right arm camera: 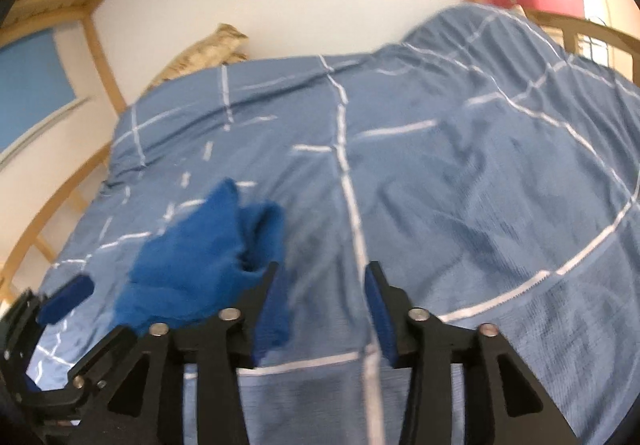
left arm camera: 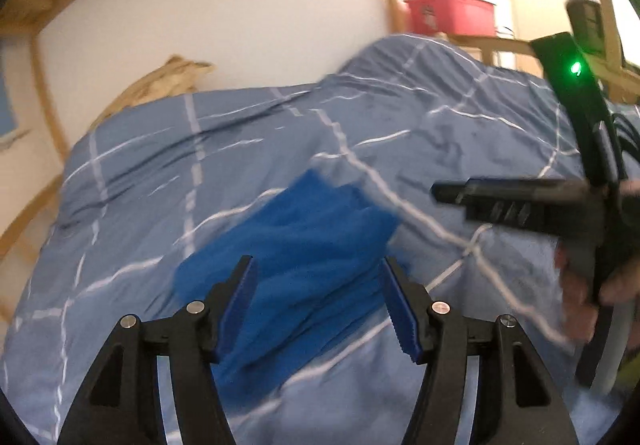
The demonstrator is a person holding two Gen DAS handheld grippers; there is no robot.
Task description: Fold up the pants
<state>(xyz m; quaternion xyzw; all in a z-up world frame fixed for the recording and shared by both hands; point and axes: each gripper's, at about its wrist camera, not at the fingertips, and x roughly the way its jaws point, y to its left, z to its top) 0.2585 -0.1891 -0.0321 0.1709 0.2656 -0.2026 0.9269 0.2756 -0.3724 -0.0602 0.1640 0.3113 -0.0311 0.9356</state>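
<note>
The bright blue pants lie bunched in a folded heap on the blue checked duvet. My left gripper is open above the heap, its blue pads to either side of the cloth and holding nothing. The right gripper shows side-on at the right of the left wrist view, held in a hand. In the right wrist view the pants lie to the left of my right gripper, which is open and empty over the duvet. The left gripper shows at the lower left there.
A white wall and wooden bed frame stand behind the bed. A beige pillow leans at the back left. A red storage bin sits on a wooden rail at the back right. The duvet bulges high at the right.
</note>
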